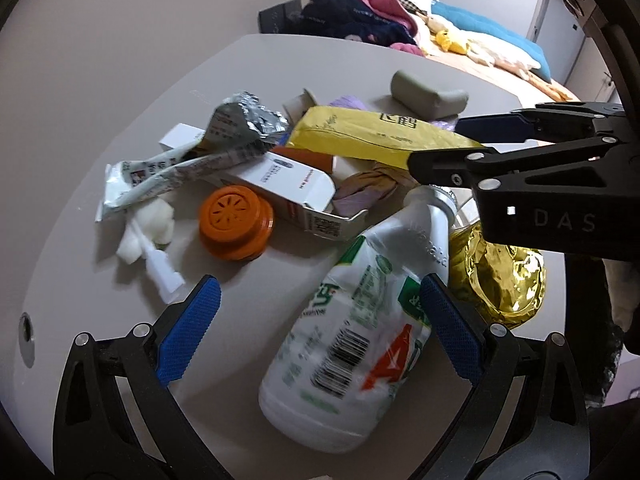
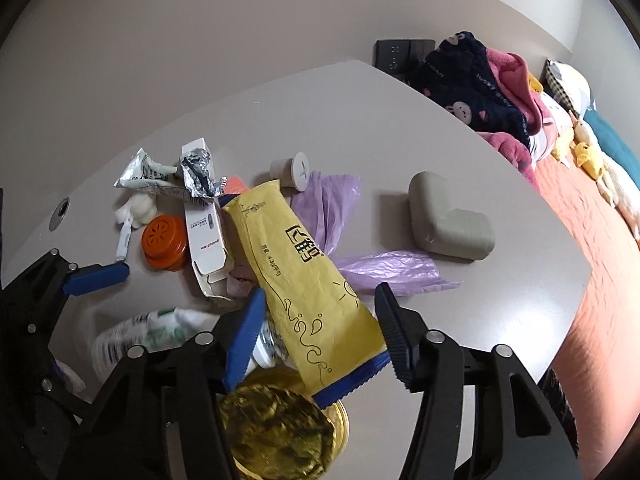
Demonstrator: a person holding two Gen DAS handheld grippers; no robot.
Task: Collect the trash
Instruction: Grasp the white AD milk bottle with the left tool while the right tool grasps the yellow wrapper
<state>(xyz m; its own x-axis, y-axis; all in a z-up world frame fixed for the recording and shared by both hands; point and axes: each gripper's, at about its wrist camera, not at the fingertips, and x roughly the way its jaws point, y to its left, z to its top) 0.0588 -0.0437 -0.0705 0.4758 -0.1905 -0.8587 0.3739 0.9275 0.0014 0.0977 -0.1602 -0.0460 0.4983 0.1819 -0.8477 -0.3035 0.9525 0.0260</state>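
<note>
A pile of trash lies on a grey table [image 1: 120,80]. A white plastic bottle [image 1: 352,336] with a green label lies between the open fingers of my left gripper [image 1: 320,304]; touching cannot be told. It also shows in the right wrist view [image 2: 136,336]. My right gripper [image 2: 320,316] is open around the near end of a yellow packet [image 2: 296,268], which also shows in the left wrist view [image 1: 368,136]. A gold foil wrapper [image 2: 276,432] lies under it. An orange lid [image 1: 236,224], a white carton [image 1: 288,184] and a crumpled tube [image 1: 168,176] lie further off.
A purple plastic bag [image 2: 332,208] and a grey foam corner guard [image 2: 448,220] lie on the table's right part. A white round cap [image 2: 292,170] sits behind the pile. A bed with clothes [image 2: 480,92] and soft toys stands beyond the table's right edge.
</note>
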